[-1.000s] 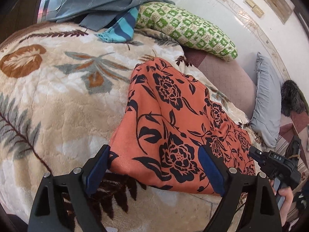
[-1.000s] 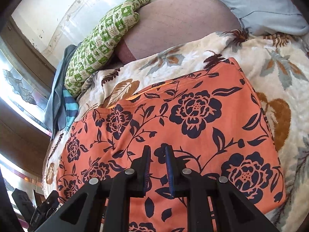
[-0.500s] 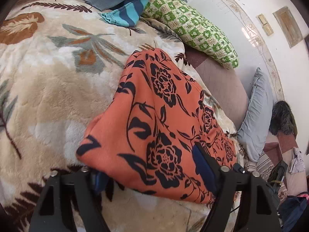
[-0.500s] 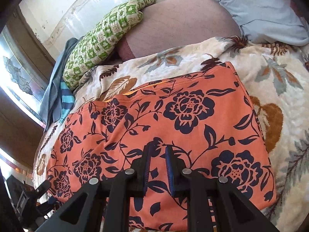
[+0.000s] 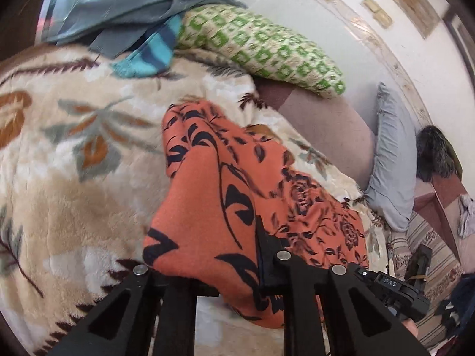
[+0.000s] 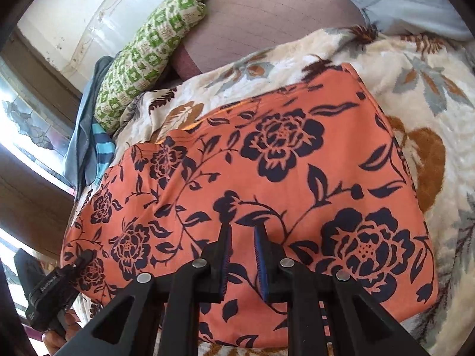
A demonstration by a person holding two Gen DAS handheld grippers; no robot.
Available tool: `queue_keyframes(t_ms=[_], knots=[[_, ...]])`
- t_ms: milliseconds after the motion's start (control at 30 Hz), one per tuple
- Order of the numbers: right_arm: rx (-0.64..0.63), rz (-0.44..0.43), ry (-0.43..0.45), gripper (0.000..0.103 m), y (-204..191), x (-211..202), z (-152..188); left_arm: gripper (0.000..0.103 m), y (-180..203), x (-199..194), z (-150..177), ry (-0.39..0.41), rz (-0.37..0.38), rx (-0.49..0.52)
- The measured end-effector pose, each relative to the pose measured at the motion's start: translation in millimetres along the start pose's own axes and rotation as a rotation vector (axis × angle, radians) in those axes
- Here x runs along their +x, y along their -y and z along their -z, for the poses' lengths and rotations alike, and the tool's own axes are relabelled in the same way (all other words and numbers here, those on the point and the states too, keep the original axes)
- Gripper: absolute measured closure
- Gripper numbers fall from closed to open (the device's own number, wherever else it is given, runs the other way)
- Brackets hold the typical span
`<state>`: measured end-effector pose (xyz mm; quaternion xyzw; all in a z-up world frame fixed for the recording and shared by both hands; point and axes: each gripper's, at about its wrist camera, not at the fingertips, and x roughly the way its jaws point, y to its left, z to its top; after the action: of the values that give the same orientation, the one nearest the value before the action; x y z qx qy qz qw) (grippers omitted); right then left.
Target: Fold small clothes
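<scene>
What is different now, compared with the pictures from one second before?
The left gripper has just been closing and now pinches the near corner of the orange floral garment, lifting it off the blanket. The right gripper stays clamped on the garment's edge. The pillows have not moved.

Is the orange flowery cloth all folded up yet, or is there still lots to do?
Not yet. Done: both grippers have a pinch of the orange flowery cloth. The left gripper has just been closing on one corner, which now lifts off the blanket; the right gripper is shut on the near edge. Left: most of the cloth lies spread out, so the fold itself is only starting.
</scene>
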<state>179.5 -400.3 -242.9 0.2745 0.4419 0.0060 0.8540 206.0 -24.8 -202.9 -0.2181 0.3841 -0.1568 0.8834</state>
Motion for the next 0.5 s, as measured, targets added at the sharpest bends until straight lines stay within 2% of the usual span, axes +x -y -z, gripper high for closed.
queue_keyframes(t_ms=[67,200,300,400,433,467,500], knots=[[0.059,-0.014,0.026,0.085,17,-10,-4,0.087,36,-9,-9,0.024,0.002,0.096],[0.174,-0.027,0.114,0.085,55,-44,-15,0.088,124,-10,-14,0.028,0.076,0.253],[0.249,-0.025,0.180,0.085,84,-69,-20,0.089,197,7,0,0.005,0.138,0.368],[0.337,-0.027,0.235,0.085,117,-88,-17,0.089,255,49,31,-0.069,0.162,0.453],[0.361,-0.024,0.249,0.085,127,-93,-16,0.084,268,67,44,-0.102,0.177,0.465],[0.383,-0.023,0.261,0.083,136,-98,-16,0.068,276,86,59,-0.148,0.211,0.474],[0.401,-0.021,0.271,0.083,145,-102,-15,0.058,283,105,75,-0.216,0.262,0.494]])
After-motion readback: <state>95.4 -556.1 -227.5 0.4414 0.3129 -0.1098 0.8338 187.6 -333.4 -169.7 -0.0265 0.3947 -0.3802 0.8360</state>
